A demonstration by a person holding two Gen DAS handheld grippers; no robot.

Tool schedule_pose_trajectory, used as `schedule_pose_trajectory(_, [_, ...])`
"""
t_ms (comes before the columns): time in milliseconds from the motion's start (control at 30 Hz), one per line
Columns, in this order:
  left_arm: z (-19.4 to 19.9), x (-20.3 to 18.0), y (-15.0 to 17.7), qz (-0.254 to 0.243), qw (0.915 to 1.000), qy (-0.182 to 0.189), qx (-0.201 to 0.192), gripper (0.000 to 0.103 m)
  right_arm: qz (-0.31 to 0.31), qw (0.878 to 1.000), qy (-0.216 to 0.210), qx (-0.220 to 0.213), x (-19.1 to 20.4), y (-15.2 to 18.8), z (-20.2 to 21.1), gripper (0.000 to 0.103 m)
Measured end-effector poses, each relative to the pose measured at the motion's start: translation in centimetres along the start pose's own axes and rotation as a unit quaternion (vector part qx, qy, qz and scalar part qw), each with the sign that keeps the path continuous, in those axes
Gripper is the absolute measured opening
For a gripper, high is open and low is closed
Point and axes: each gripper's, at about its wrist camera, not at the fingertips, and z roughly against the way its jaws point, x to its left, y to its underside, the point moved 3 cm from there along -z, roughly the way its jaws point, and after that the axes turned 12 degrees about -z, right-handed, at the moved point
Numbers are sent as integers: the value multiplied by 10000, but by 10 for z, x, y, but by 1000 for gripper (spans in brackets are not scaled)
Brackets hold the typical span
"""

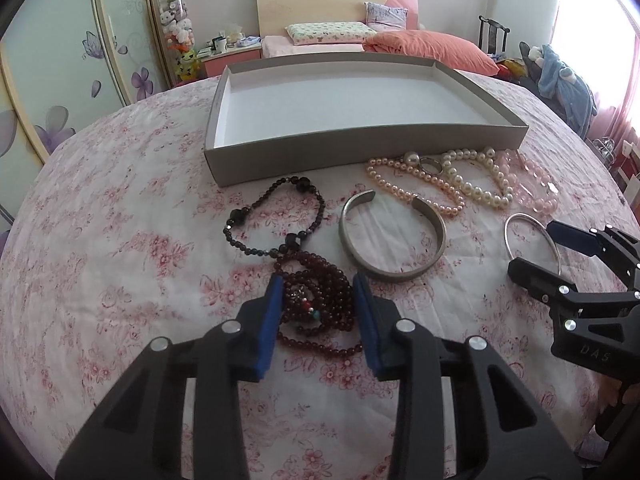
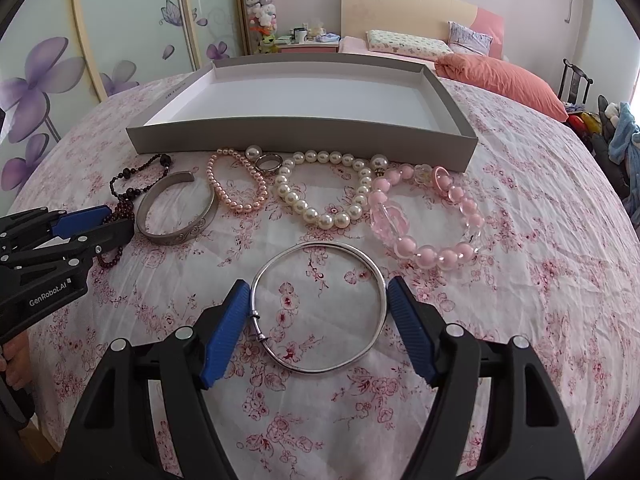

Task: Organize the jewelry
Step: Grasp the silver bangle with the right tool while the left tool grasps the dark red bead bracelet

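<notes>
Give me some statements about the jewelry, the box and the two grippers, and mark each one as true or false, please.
1. The grey box already holds bracelets. False: nothing lies in it.
2. The right gripper has the thin silver bangle between its blue pads. True.
3. The left gripper is around the wide silver cuff. False: its pads flank the dark red bead strand.
4. A silver ring lies beside the pearl bracelets. True.
5. The pink glass bracelet lies nearest the left gripper. False: it lies at the far right.
</notes>
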Motion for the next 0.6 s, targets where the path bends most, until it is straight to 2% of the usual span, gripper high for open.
schedule_pose_trajectory(67, [0, 0, 0, 7, 10000, 11, -24, 31, 2, 10000, -1, -1, 0, 0, 0, 71])
schedule_pose_trajectory(100, [2, -1, 2, 13, 10000, 14, -35, 22, 18, 10000, 4, 1, 0, 1, 1, 71])
schedule_pose_trajectory(200, [4, 0, 6, 48, 10000, 25, -52, 16, 34, 10000, -10, 20, -5, -5, -4, 70])
schedule_pose_trajectory(600, [20, 10, 22, 188, 9997, 36, -154, 15, -177, 9996, -214, -53, -11, 0, 4, 70])
